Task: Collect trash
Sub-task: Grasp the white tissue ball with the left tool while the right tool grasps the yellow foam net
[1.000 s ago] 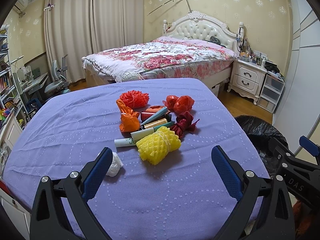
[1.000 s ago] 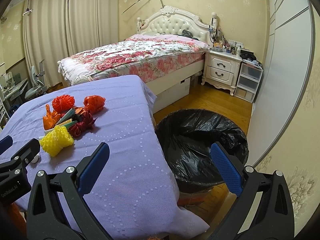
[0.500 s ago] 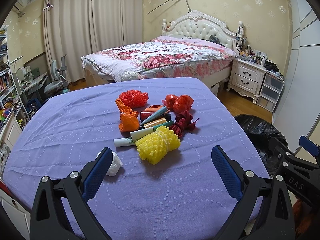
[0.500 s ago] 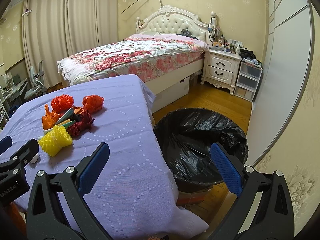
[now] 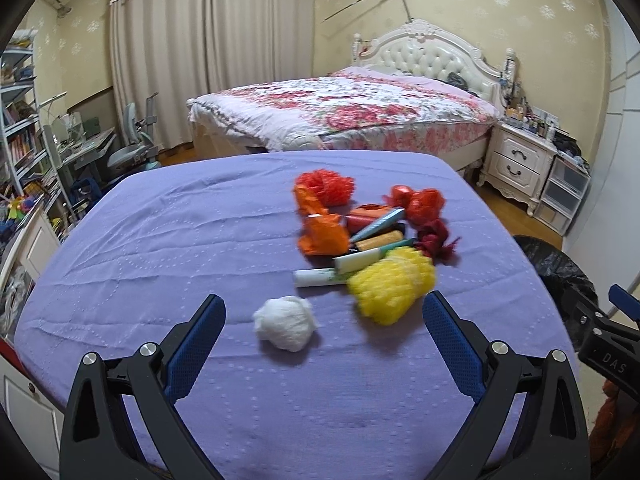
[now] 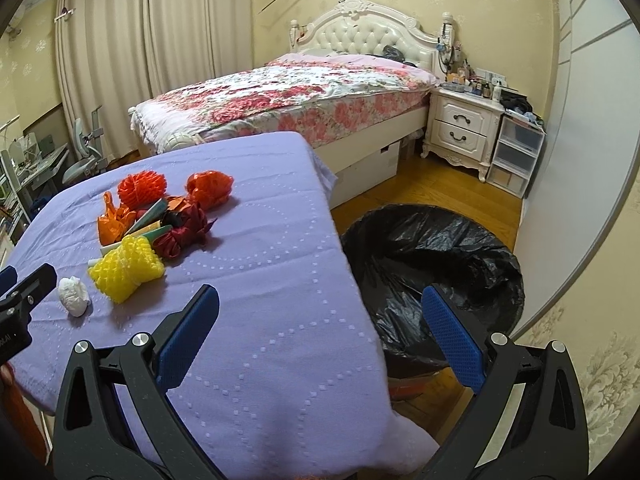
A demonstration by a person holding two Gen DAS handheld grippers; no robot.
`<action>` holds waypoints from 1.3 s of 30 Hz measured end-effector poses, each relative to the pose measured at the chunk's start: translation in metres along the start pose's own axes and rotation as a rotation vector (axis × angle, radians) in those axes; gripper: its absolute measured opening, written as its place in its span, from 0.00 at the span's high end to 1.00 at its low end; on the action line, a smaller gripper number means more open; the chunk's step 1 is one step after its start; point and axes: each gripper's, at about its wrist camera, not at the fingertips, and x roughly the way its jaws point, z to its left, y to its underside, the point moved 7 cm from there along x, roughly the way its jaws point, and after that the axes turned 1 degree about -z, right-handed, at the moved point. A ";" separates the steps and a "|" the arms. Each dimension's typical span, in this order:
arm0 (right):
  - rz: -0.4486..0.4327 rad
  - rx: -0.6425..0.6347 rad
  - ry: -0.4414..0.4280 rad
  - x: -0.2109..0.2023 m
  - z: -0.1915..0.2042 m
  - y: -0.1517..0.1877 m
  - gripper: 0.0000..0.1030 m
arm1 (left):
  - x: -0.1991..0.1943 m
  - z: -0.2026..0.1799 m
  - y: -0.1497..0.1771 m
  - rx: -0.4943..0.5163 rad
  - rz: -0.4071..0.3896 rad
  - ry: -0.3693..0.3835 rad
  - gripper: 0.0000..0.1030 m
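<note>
A pile of trash lies on the purple tablecloth (image 5: 180, 240): a yellow foam net (image 5: 392, 286), a white paper ball (image 5: 285, 322), orange bags (image 5: 322, 234), red nets (image 5: 326, 186), a dark red wrapper (image 5: 434, 238) and several tubes (image 5: 360, 258). My left gripper (image 5: 324, 344) is open, with the paper ball between and just beyond its fingertips. My right gripper (image 6: 318, 332) is open and holds nothing, over the table's right edge. The bin with a black bag (image 6: 436, 272) stands on the floor to the right. The same yellow net (image 6: 126, 268) and paper ball (image 6: 73, 295) lie left of it.
A bed with a flowered cover (image 5: 344, 112) stands behind the table. A white nightstand (image 6: 464, 130) and plastic drawers (image 6: 516, 154) line the right wall. A desk, a chair (image 5: 132, 152) and bookshelves (image 5: 20, 128) fill the left side. Wooden floor (image 6: 440, 184) lies around the bin.
My left gripper has swung left and moved closer to the table, so the white paper ball now sits between its fingers. The right gripper has barely moved.
</note>
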 end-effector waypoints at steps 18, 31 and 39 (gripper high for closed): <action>0.093 -0.073 -0.096 0.034 0.066 0.002 0.22 | 0.034 0.048 0.019 -0.025 0.124 -0.034 0.08; 0.094 -0.120 -0.116 0.037 0.086 -0.001 0.22 | 0.038 0.036 0.025 -0.010 0.155 0.078 0.64; 0.090 -0.193 -0.189 0.031 0.129 -0.003 0.22 | 0.027 0.063 0.015 -0.050 0.117 0.041 0.65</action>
